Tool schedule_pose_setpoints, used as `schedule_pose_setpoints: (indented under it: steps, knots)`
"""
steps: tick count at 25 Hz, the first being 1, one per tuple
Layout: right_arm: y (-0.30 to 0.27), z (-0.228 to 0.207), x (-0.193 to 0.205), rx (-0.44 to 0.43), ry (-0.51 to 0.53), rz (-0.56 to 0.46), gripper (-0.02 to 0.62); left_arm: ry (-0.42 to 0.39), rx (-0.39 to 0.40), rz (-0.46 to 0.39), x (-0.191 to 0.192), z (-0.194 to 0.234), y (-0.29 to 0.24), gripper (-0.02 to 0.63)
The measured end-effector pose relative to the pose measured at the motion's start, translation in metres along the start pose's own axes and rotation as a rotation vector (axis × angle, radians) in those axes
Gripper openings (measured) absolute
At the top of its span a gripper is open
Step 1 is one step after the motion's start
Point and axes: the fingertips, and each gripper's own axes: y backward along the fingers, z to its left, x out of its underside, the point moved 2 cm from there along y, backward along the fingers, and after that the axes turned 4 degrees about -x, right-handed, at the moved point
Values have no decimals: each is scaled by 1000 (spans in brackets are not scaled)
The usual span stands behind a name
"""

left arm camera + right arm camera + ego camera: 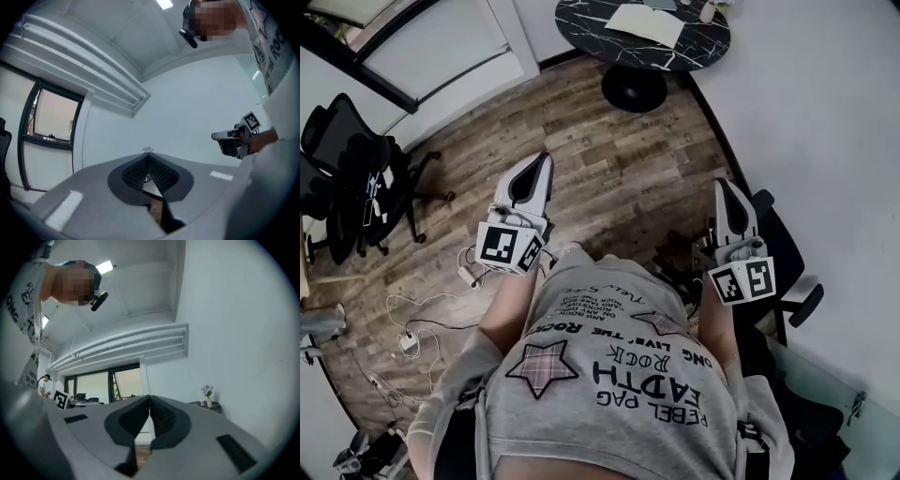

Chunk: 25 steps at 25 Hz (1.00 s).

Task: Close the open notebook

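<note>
A white open notebook (pixel 645 23) lies on a round black marble table (pixel 581 28) at the far end of the room, well ahead of both grippers. I hold my left gripper (pixel 546 157) and my right gripper (pixel 721 184) at waist height over the wooden floor, pointing forward. In the left gripper view the left gripper (pixel 148 152) has its pads meeting, with nothing between them. The right gripper (pixel 150 397) is likewise shut and empty in its own view. The notebook shows in neither gripper view.
Black office chairs (pixel 347 178) stand at the left, and another chair (pixel 783 253) is close on my right. Cables and a power strip (pixel 412 328) lie on the floor at the left. A white wall runs along the right. A small flower vase (pixel 208 401) stands on the table.
</note>
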Motion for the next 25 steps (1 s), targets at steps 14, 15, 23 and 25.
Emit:
schedule_pose_setpoints:
  steps: [14, 15, 23, 25]
  knots:
    - [-19, -30, 15, -1, -32, 39, 12, 15, 20, 44, 23, -11, -29, 9]
    - [-23, -34, 16, 3, -32, 39, 13, 15, 23, 42, 24, -8, -35, 9]
    - [-68, -75, 22, 45, -15, 53, 12, 25, 49, 15, 29, 22, -103, 9]
    - [-87, -86, 23, 51, -11, 58, 13, 24, 55, 8, 28, 32, -124, 9]
